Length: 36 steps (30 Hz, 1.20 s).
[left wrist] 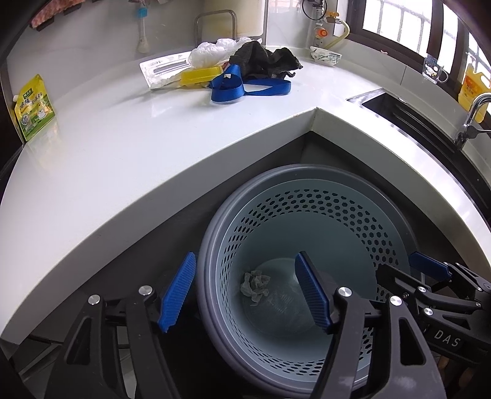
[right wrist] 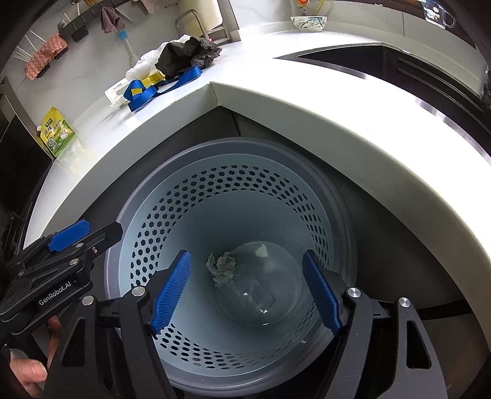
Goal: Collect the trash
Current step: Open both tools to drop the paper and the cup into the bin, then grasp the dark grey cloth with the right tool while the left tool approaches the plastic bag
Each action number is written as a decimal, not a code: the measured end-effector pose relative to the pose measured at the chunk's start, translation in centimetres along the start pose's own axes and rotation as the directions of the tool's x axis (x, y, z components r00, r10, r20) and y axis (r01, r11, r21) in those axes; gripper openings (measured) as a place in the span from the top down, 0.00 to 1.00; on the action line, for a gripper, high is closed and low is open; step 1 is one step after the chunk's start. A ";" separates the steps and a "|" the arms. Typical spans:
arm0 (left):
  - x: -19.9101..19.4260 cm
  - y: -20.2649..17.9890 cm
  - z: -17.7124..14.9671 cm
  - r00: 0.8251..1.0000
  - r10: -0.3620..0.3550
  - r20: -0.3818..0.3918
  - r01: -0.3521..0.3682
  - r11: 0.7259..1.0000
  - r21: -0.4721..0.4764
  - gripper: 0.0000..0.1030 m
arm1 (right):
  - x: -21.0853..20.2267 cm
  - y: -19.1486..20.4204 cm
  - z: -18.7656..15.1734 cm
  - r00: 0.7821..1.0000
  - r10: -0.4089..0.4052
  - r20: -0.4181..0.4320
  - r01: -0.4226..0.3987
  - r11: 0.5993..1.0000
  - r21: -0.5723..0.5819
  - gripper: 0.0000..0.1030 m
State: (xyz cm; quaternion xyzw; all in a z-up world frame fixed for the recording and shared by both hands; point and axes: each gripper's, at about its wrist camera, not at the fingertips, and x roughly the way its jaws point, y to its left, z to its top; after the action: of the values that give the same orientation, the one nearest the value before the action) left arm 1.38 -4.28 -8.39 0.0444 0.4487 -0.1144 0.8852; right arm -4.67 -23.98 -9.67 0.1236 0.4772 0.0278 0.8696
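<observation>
A pale blue perforated bin (left wrist: 353, 211) (right wrist: 153, 245) with a grey rim stands on the floor in the counter's corner. A crumpled tissue (left wrist: 254, 284) (right wrist: 222, 268) and a clear plastic bottle (right wrist: 251, 299) lie at its bottom. My left gripper (left wrist: 245, 294) is open and empty over the bin's left rim. My right gripper (right wrist: 245, 294) is open and empty above the bin's mouth. On the white counter (left wrist: 122, 147) lies a trash pile: blue ribbon (left wrist: 242, 87) (right wrist: 144, 95), yellow wrapper (left wrist: 201, 75), white plastic bag (left wrist: 211, 50), dark cloth (left wrist: 267, 58) (right wrist: 184, 53).
A green-yellow pouch (left wrist: 33, 107) (right wrist: 58, 132) stands at the counter's left end. A patterned bowl (left wrist: 325, 55) (right wrist: 308, 23) sits at the back. A sink (left wrist: 399, 107) with a faucet (left wrist: 472, 113) lies at the right. A flat white package (left wrist: 162, 69) lies under the pile.
</observation>
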 end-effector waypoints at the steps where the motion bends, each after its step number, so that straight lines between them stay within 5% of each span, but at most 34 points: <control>1: 0.0 0.0 0.0 1.000 -0.003 0.000 0.003 1.000 -0.001 0.36 | -0.1 0.0 0.0 1.000 -0.001 0.001 0.001 1.000 -0.001 0.30; 26: -4.4 1.5 1.7 0.996 0.019 0.087 -0.017 1.000 -0.024 0.31 | -2.8 1.1 2.2 0.997 0.027 0.078 -0.025 0.999 -0.023 0.30; 36: -5.0 3.1 5.2 0.991 0.016 0.134 -0.008 0.998 -0.062 0.29 | -3.5 2.1 6.3 0.988 0.053 0.143 -0.044 0.997 -0.065 0.30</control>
State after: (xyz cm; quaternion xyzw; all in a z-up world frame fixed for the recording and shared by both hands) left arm 3.33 -1.44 -1.42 0.0118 0.3913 -0.0980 0.9150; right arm -1.12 -23.72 -3.06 0.1097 0.4086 0.0546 0.9044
